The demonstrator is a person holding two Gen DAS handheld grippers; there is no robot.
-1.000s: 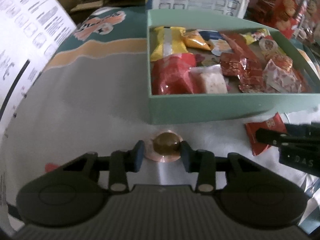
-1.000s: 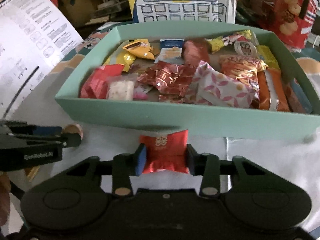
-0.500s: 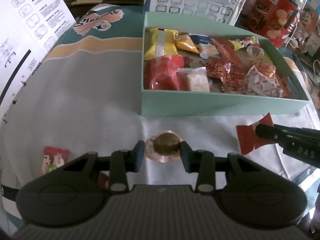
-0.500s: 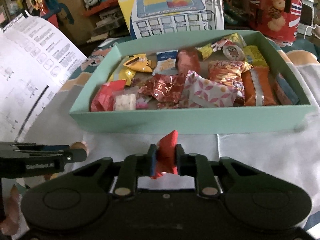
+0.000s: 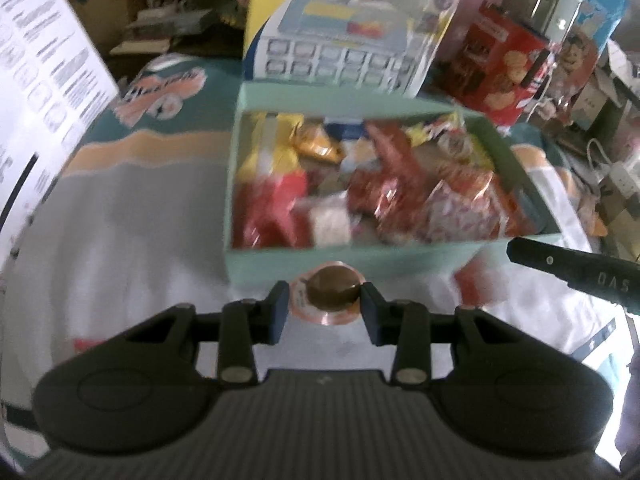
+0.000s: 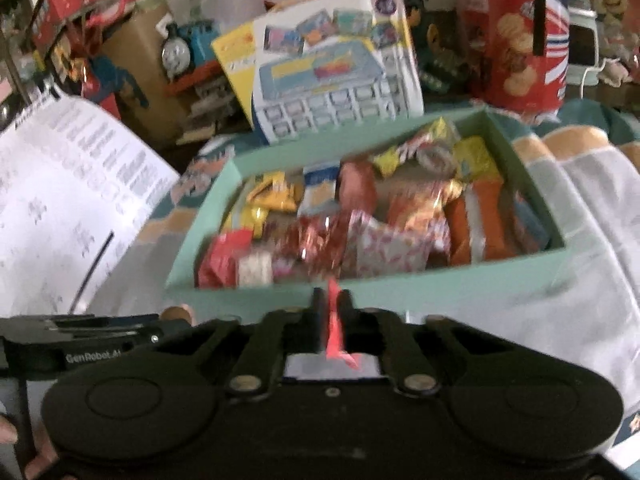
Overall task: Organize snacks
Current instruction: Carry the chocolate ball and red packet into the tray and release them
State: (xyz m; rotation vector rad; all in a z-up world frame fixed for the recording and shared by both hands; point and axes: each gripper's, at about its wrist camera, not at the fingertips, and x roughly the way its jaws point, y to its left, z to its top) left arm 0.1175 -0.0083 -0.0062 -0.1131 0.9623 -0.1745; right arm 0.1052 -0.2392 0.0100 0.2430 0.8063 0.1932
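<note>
A mint green box (image 5: 360, 258) full of wrapped snacks stands ahead, also in the right wrist view (image 6: 440, 284). My left gripper (image 5: 323, 307) is shut on a round brown jelly cup (image 5: 332, 286) and holds it above the cloth, just before the box's front wall. My right gripper (image 6: 331, 316) is shut on a red snack packet (image 6: 334, 328), squeezed thin between the fingers, raised before the box front. The right gripper (image 5: 576, 276) shows at the right of the left wrist view with the red packet (image 5: 476, 284) blurred below it.
A white instruction sheet (image 6: 68, 208) stands at the left. A toy cash register box (image 6: 332, 76) and a red biscuit tin (image 6: 516, 40) stand behind the green box. A small red snack (image 5: 86, 344) lies on the white cloth at the left.
Both grippers rose and moved toward the box with their snacks. The right gripper squeezed the red packet thinner. The left still holds the jelly cup.
</note>
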